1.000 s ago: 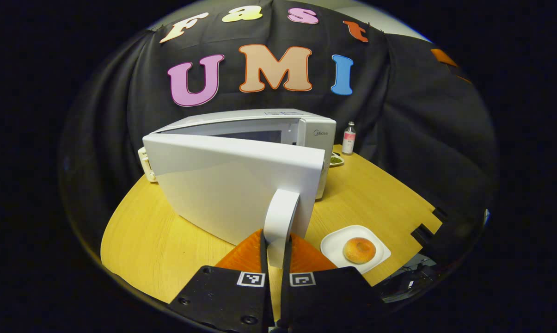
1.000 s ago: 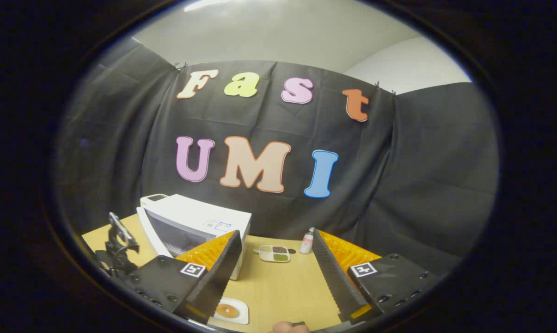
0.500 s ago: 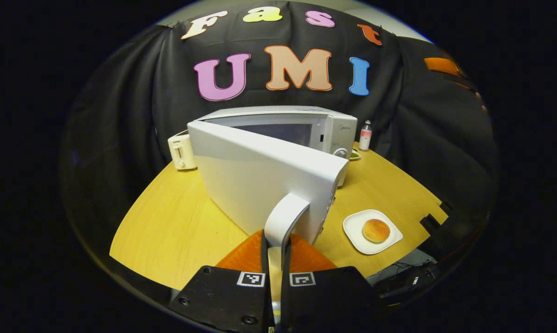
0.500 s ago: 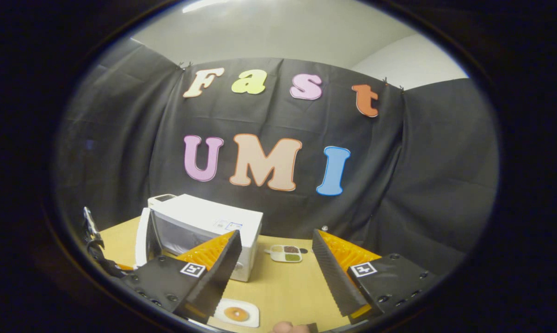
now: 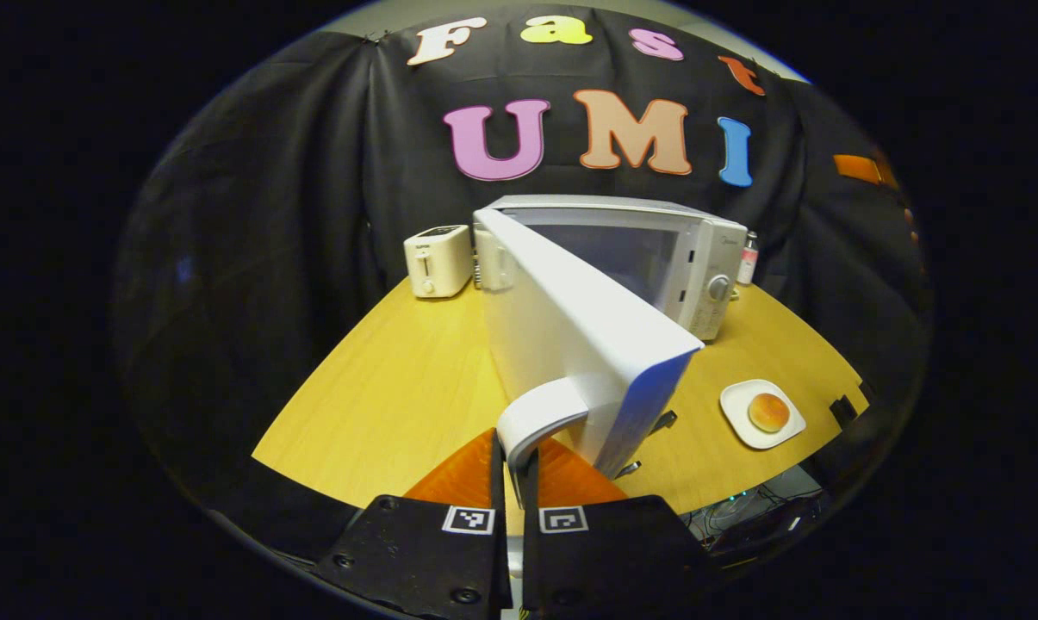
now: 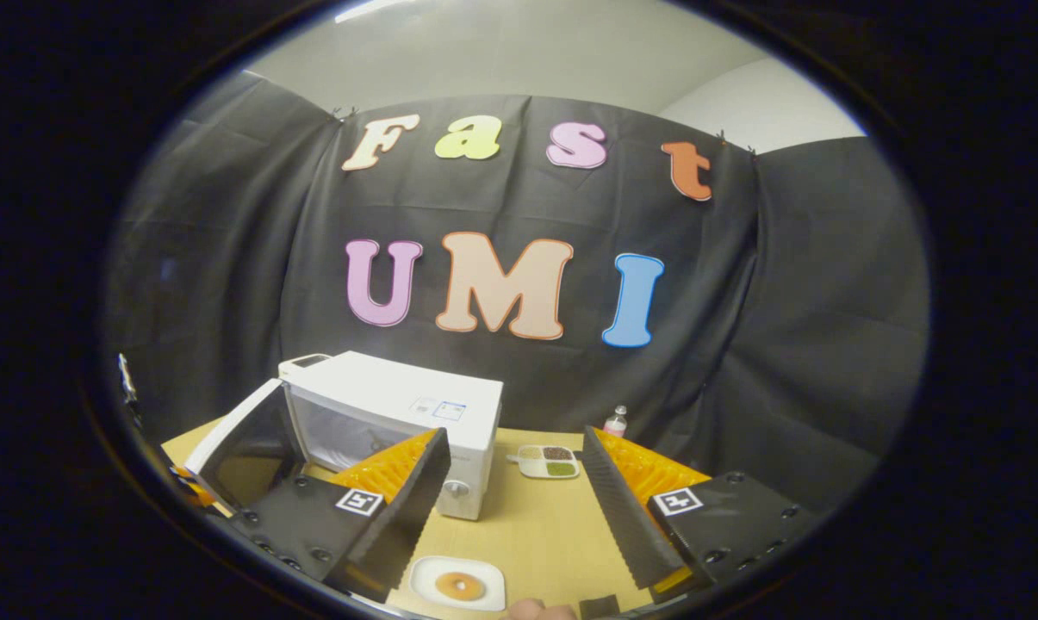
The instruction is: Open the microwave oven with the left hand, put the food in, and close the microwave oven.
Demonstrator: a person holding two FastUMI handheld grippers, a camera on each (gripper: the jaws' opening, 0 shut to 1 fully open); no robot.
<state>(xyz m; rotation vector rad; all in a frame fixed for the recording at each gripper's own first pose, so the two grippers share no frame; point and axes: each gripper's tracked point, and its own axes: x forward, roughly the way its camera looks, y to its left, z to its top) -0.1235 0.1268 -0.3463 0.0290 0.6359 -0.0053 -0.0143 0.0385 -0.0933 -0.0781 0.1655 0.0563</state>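
The white microwave oven [image 5: 656, 250] stands at the back of the wooden table, its door [image 5: 570, 336] swung well out toward me. My left gripper [image 5: 512, 469] is shut on the door's white handle [image 5: 540, 412]. A round bun [image 5: 768, 412] lies on a small white plate [image 5: 781, 430] near the table's front right edge. In the right gripper view the microwave oven [image 6: 415, 413] shows with its door [image 6: 243, 443] open to the left, and the bun [image 6: 460, 586] on its plate [image 6: 488, 575] lies below. My right gripper [image 6: 512, 508] hangs open above the table, holding nothing.
A white toaster [image 5: 437, 260] sits left of the microwave. A small bottle [image 5: 748, 257] and a divided dish [image 6: 546, 461] of condiments stand to the microwave's right. A fingertip [image 6: 536, 610] shows at the bottom edge of the right gripper view.
The microwave door has swung much farther open, pulled by my left gripper on the handle. The right gripper view has shifted slightly, its gripper still open.
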